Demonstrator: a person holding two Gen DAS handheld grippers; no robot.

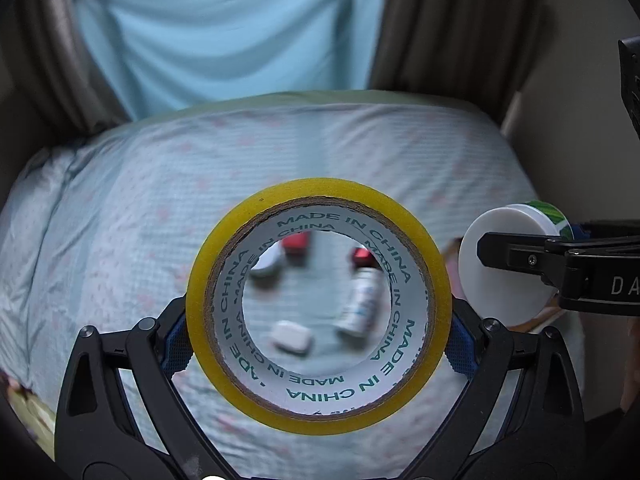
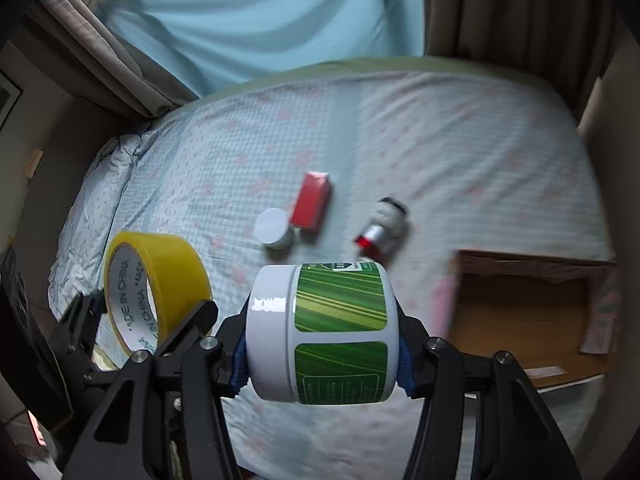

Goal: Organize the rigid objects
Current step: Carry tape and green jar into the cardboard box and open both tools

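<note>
Currently the left gripper (image 1: pixel 320 332) clamps the tape (image 1: pixel 318 306) and the right gripper (image 2: pixel 322 354) the jar (image 2: pixel 324 332), both aloft over the bed (image 2: pixel 460 132). Carried so close, they may knock together, or the smooth jar may slip short of the box (image 2: pixel 520 312) at the bed's right edge.

You get soft, dim daylight through the blue curtain (image 2: pixel 256 20). The bed (image 1: pixel 280 152) smears with motion blur, the tape roll (image 1: pixel 319 308) stays sharp, and fisheye bending darkens your corners.

Left gripper (image 1: pixel 319 330) and right gripper (image 2: pixel 322 354) both clamped, held side by side
</note>
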